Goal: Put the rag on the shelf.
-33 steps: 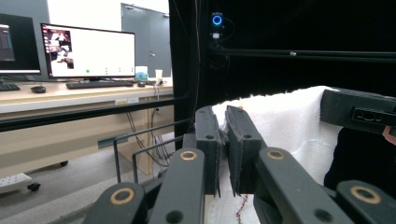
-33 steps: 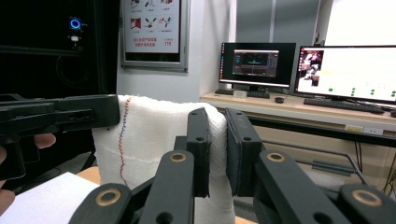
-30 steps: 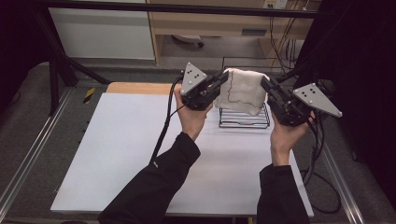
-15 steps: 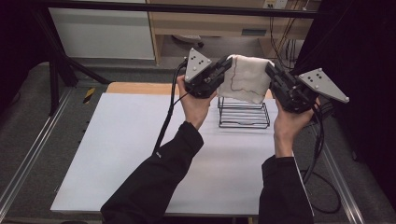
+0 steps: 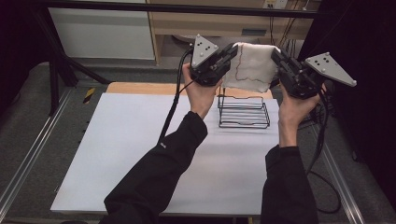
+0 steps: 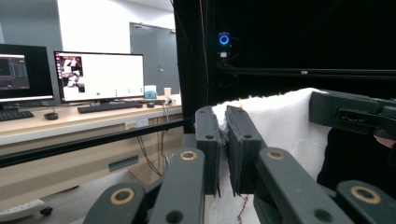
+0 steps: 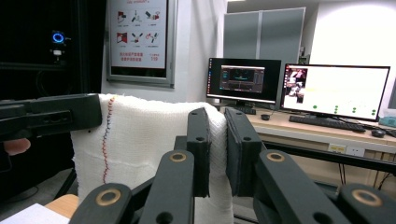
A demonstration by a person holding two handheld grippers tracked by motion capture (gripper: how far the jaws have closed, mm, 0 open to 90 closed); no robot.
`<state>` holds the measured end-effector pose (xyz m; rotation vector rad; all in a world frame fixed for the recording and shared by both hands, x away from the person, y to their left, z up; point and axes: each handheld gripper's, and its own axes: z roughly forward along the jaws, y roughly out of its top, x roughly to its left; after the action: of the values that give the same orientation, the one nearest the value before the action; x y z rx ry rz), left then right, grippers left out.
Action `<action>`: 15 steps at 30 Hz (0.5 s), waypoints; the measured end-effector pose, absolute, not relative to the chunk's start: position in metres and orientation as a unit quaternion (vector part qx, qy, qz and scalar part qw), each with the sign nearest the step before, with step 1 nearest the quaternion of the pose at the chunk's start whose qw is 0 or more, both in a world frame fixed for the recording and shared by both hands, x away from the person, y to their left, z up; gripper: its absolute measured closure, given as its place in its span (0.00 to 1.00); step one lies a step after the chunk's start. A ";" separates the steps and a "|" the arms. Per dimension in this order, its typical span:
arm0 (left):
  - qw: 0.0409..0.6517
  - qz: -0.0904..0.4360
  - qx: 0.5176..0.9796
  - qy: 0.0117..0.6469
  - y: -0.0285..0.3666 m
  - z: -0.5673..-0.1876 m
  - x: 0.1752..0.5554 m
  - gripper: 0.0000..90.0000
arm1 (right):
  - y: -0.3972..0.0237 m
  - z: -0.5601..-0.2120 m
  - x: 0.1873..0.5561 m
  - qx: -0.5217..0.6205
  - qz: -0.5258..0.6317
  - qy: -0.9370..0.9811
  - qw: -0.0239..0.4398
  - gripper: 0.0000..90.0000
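Both claws are clamped on a white cloth [image 5: 251, 65], left claw [image 5: 229, 52] and right claw [image 5: 276, 57] stretching it above the wire rack [image 5: 243, 111] at the worktop's [image 5: 121, 154] far edge.

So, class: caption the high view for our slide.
Two claws, left and right, hold a white cloth above a wire rack.

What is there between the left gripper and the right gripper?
In the high view, a white cloth stretches between the left gripper and the right gripper, each shut on one edge, above the wire rack.
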<state>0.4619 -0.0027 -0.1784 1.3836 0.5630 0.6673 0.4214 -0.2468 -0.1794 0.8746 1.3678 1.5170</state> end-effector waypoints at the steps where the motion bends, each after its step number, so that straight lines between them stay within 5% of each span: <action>1: 0.683 0.299 0.618 0.251 -0.003 -0.177 0.463 0.93 | -0.247 -0.179 0.422 0.354 0.612 0.551 0.443 0.90; 15: 0.672 0.312 0.620 0.256 -0.011 -0.166 0.487 0.93 | -0.253 -0.170 0.449 0.361 0.607 0.555 0.440 0.90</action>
<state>0.4869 -0.0109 -0.1661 1.3971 0.5762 0.7023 0.4486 -0.2528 -0.1705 0.8967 1.3797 1.5068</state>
